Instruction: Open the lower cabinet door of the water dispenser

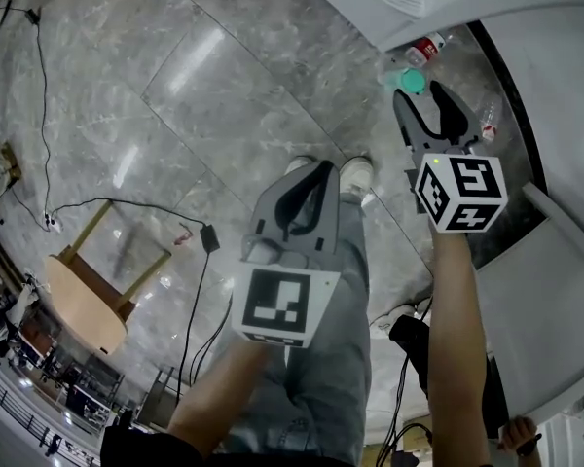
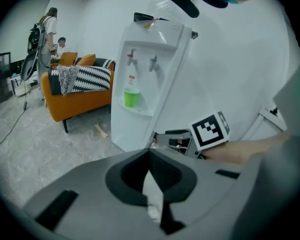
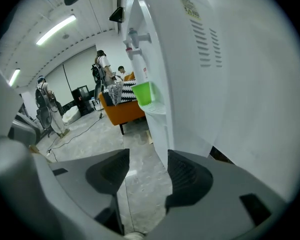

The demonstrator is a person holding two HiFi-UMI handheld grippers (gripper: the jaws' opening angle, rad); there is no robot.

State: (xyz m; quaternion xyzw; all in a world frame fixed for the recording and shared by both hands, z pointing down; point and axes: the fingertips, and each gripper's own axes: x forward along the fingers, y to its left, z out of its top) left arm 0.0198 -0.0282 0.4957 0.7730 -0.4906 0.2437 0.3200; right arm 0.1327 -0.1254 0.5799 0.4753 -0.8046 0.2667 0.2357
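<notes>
This is looking like an office lounge or studio: a white water dispenser (image 2: 142, 79) is standing by a wall, an orange sofa (image 2: 80, 98) is sitting on the polished stone-look floor (image 1: 224, 95), people (image 2: 49, 26) are standing behind it, and cables (image 1: 208, 239) are trailing under strip lights (image 3: 57, 29).

Your grey plastic right gripper (image 1: 423, 93) is beside the white water dispenser (image 3: 190, 59), jaws apart and empty; your grey left gripper (image 1: 316, 173) is farther off, jaws together.

- Grey shells, black inside: left gripper (image 1: 321, 167), right gripper (image 1: 423, 93).
- Each carries a cube (image 1: 460, 193) of black-and-white square markers (white borders).
- Faded blue jeans (image 1: 316, 377), white shoes (image 1: 356, 174).
</notes>
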